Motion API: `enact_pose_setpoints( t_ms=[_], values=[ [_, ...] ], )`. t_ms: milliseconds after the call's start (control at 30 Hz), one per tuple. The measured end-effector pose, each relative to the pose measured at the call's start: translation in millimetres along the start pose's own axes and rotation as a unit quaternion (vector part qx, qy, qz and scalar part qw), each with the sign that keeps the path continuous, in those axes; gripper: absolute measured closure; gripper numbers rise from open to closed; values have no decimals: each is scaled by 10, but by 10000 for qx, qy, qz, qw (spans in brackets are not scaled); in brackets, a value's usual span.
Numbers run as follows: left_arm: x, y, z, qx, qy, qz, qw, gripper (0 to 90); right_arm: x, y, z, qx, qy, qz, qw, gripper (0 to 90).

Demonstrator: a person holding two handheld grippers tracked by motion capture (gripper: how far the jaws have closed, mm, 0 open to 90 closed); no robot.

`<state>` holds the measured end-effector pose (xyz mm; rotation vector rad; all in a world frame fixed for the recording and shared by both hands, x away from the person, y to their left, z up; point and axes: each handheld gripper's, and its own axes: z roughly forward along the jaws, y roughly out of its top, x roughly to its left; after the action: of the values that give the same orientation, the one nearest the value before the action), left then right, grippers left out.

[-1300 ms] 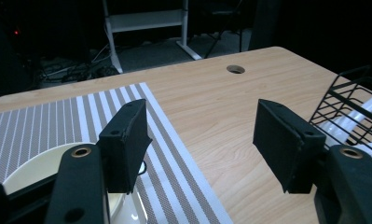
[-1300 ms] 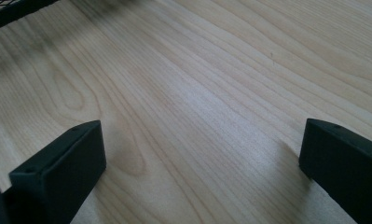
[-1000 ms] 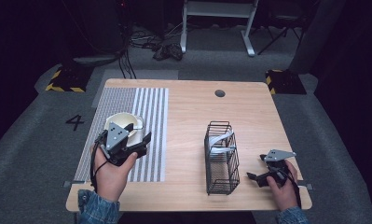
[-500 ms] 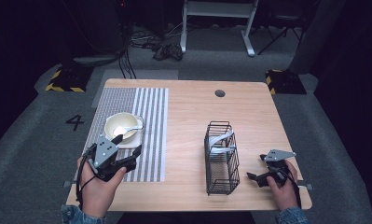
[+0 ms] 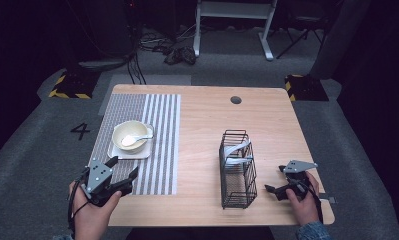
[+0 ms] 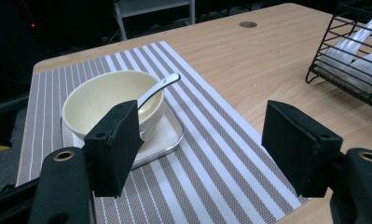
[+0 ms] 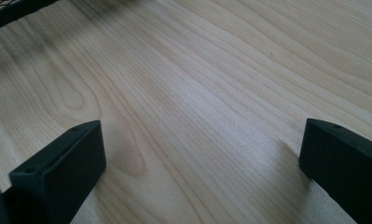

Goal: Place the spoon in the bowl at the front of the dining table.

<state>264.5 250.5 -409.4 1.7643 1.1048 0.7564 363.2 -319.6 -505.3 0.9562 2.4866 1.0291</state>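
Observation:
A cream bowl (image 5: 129, 135) with a white spoon (image 5: 138, 138) in it sits on a small square white plate (image 5: 115, 150) on the striped placemat (image 5: 159, 120). My left gripper (image 5: 123, 166) hovers in front of the plate near the mat's front edge. It is open with nothing between its pads. In the left gripper view the bowl (image 6: 104, 100), spoon (image 6: 158, 88) and plate (image 6: 167, 135) lie just beyond the left gripper (image 6: 202, 116). My right gripper (image 5: 274, 179) rests low at the table's front right, open over bare wood, as the right gripper (image 7: 202, 126) view shows.
A black wire basket (image 5: 237, 170) holding white utensils stands right of centre, between the two grippers; its corner shows in the left gripper view (image 6: 351, 46). A round cable hole (image 5: 236, 100) is near the wooden table's (image 5: 277, 125) far edge. Dark floor surrounds the table.
My left gripper has drawn back from over the bowl toward the table's front edge and sunk lower, uncovering the bowl and spoon. The right gripper has stayed put.

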Motion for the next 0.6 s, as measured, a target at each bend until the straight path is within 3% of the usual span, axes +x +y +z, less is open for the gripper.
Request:
enact_pose_setpoints(
  t_ms=[167, 400, 500, 600],
  values=[
    [62, -124, -7, 86, 16, -101, 9999, 278, 0, 0, 0, -1, -2, -1, 10000, 4],
    [264, -405, 66, 192, -173, -599, 9979, 267, 0, 0, 0, -2, 0, -2, 10000, 5],
    [297, -474, 81, 242, -153, -636, 9976, 262, 0, 0, 0, -1, -1, -1, 10000, 5],
    [360, -584, 89, 452, -24, -595, 9972, 255, 0, 0, 0, -2, -1, -1, 10000, 5]
  ],
)
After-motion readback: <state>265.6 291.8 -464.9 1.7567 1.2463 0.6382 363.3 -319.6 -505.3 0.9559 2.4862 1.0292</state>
